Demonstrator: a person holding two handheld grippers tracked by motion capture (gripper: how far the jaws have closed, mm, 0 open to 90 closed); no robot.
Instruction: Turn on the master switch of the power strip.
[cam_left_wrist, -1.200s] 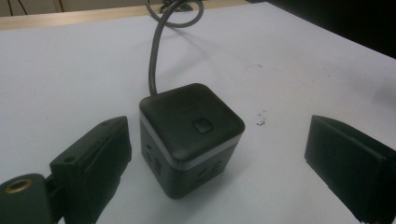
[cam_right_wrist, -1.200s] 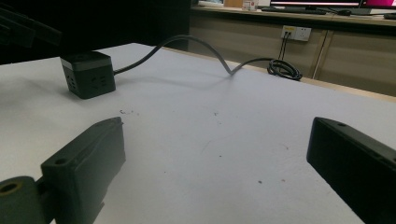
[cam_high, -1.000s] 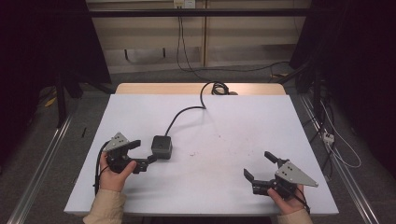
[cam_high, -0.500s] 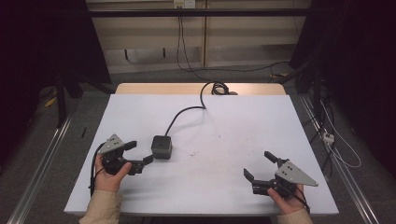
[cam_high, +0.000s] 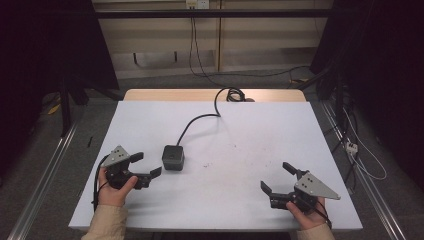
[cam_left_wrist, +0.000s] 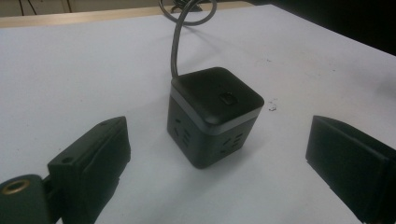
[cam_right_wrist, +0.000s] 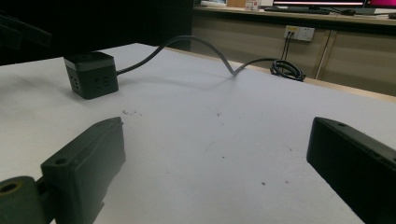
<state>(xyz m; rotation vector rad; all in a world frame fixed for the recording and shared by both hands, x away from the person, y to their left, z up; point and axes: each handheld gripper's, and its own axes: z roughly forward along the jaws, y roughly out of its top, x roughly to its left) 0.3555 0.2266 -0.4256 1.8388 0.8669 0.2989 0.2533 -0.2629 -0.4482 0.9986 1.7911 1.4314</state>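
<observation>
A black cube power socket (cam_high: 173, 157) (cam_left_wrist: 212, 114) (cam_right_wrist: 91, 74) sits on the white table (cam_high: 250, 135), left of centre. Its grey cable (cam_high: 197, 120) (cam_right_wrist: 196, 46) runs to the table's far edge. My left gripper (cam_high: 146, 166) (cam_left_wrist: 217, 172) is open just left of the cube, jaws wide and pointing at it without touching. My right gripper (cam_high: 278, 178) (cam_right_wrist: 217, 172) is open at the front right, resting low over bare table, far from the cube.
A coil of cable (cam_high: 231, 94) lies on the wooden strip at the table's far edge. Wall sockets (cam_right_wrist: 299, 32) sit on the panel behind. More cables (cam_high: 352, 147) trail on the floor to the right. Metal rails (cam_high: 42, 170) flank the table.
My left gripper has drawn back a little toward the front left, away from the cube. The right gripper has stayed put.
</observation>
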